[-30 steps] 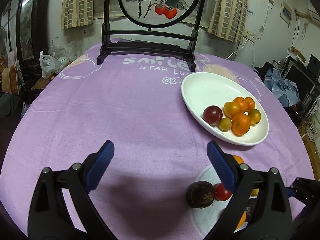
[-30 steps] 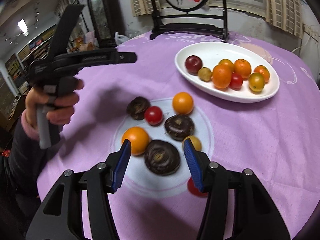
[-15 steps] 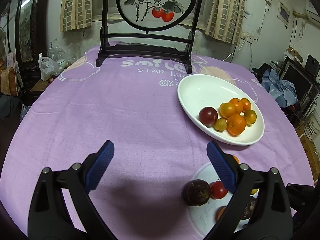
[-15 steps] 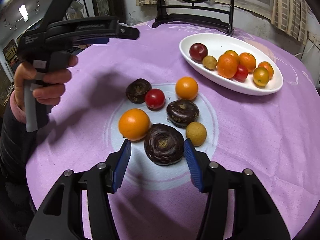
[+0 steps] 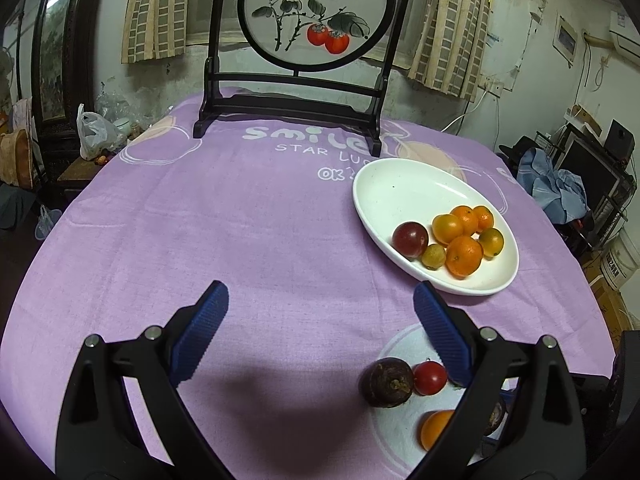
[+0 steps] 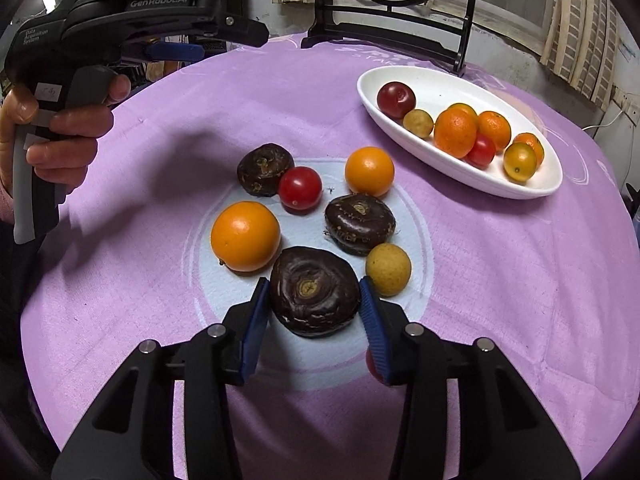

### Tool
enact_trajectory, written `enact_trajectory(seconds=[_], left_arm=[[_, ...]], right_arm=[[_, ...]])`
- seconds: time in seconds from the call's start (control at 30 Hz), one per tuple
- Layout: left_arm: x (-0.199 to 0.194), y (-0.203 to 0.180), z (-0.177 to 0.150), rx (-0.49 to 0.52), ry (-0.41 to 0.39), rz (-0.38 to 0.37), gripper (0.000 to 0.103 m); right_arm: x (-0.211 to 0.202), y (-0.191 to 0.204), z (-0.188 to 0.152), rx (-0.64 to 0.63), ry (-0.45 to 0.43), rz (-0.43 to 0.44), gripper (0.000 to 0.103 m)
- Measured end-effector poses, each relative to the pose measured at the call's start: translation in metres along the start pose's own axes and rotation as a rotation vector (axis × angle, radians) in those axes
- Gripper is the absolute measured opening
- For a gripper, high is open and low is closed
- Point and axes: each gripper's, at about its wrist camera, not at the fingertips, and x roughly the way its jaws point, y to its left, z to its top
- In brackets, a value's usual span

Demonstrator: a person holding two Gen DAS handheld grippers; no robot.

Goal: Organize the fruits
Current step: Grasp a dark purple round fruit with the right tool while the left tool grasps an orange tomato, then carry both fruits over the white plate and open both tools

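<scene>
A white oval dish (image 6: 440, 84) (image 5: 392, 188) holds several oranges, a plum and small tomatoes. Loose fruit lies on a pale circle printed on the purple cloth: three dark brown fruits, two oranges, a red tomato (image 6: 300, 188) and a small yellow fruit (image 6: 388, 269). My right gripper (image 6: 314, 300) is open, its jaws on either side of the nearest dark brown fruit (image 6: 315, 291), close to its sides. My left gripper (image 5: 320, 320) is open and empty above bare cloth, left of the fruit; it also shows in the right wrist view (image 6: 176, 50).
A dark wooden stand with a round painted screen (image 5: 316, 12) stands at the table's far edge. A red fruit (image 6: 370, 362) is half hidden behind my right finger. The orange (image 6: 245, 236) lies just left of my right gripper.
My right gripper has moved forward and down, so the nearest dark fruit now sits between its jaws. My left gripper has drawn back slightly and stays open.
</scene>
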Motion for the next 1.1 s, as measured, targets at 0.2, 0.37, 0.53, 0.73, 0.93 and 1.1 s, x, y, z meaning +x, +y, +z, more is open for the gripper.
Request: enact_trajectory(seconds=[0.2, 0.37, 0.53, 0.73, 0.93, 1.1], left_arm=[[-0.002, -0.005, -0.004, 0.048, 0.038, -0.097, 0.095], [-0.009, -0.029, -0.022, 0.216, 0.140, -0.388, 0.088], [-0.016, -0.061, -0.052, 0.418, 0.190, -0.464, 0.068], [-0.009, -0.081, -0.072, 0.530, 0.240, -0.429, 0.060], [0.001, -0.083, -0.081, 0.560, 0.279, -0.395, 0.051], [0.005, -0.082, -0.082, 0.554, 0.294, -0.371, 0.051]], right_arm=[[-0.030, -0.038, 0.007, 0.182, -0.121, 0.105, 0.045], [-0.048, -0.080, 0.002, 0.363, -0.203, 0.067, 0.045], [-0.043, -0.081, 0.002, 0.380, -0.185, 0.070, 0.045], [-0.040, -0.076, 0.003, 0.359, -0.165, 0.079, 0.045], [-0.040, -0.073, 0.002, 0.352, -0.164, 0.080, 0.045], [-0.040, -0.073, 0.002, 0.348, -0.161, 0.079, 0.045]])
